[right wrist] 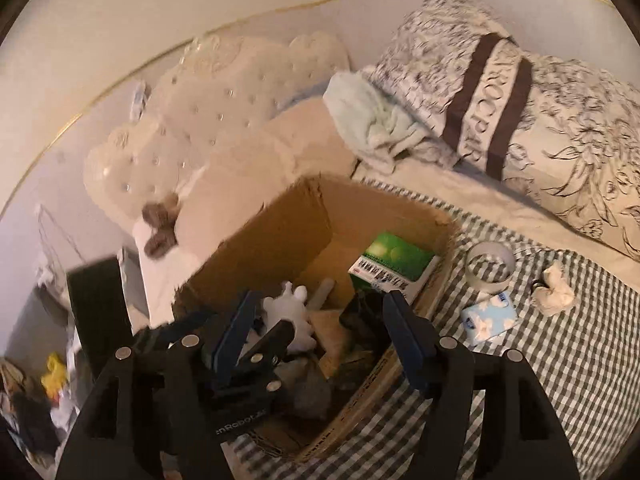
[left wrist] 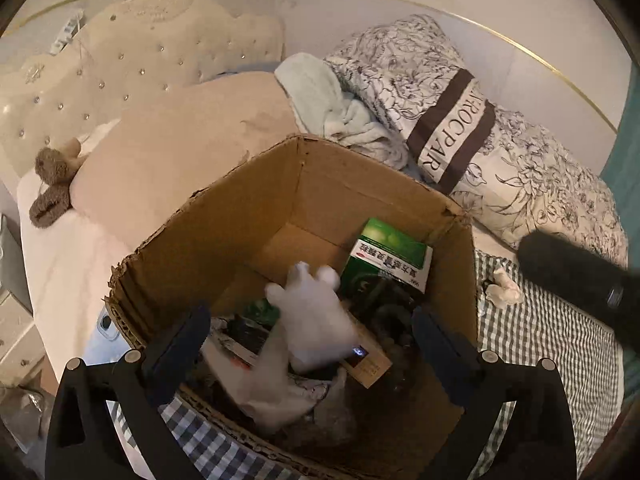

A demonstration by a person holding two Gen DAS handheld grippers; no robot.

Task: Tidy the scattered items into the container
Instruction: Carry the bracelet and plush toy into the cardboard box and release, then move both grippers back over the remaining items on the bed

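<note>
An open cardboard box (left wrist: 240, 216) stands on the checked bedspread (left wrist: 552, 340). Inside lie a green medicine carton (left wrist: 390, 254), a blurred white soft toy (left wrist: 316, 320) and dark clutter. My left gripper (left wrist: 310, 340) hangs open over the box, its fingers wide on either side of the white toy and not touching it. From the right wrist view, my right gripper (right wrist: 320, 334) is open above the same box (right wrist: 272, 248), with the left gripper's black frame (right wrist: 248, 360) just in front of it. Nothing is gripped by either one.
On the bedspread right of the box lie a clear tape roll (right wrist: 490, 266), a blue tissue pack (right wrist: 488, 316) and a crumpled tissue (right wrist: 554, 288). Floral pillows (left wrist: 460, 92), a pale towel (left wrist: 324, 96) and a beige cushion (left wrist: 180, 152) crowd behind. A dark fuzzy cylinder (left wrist: 572, 276) lies at the right.
</note>
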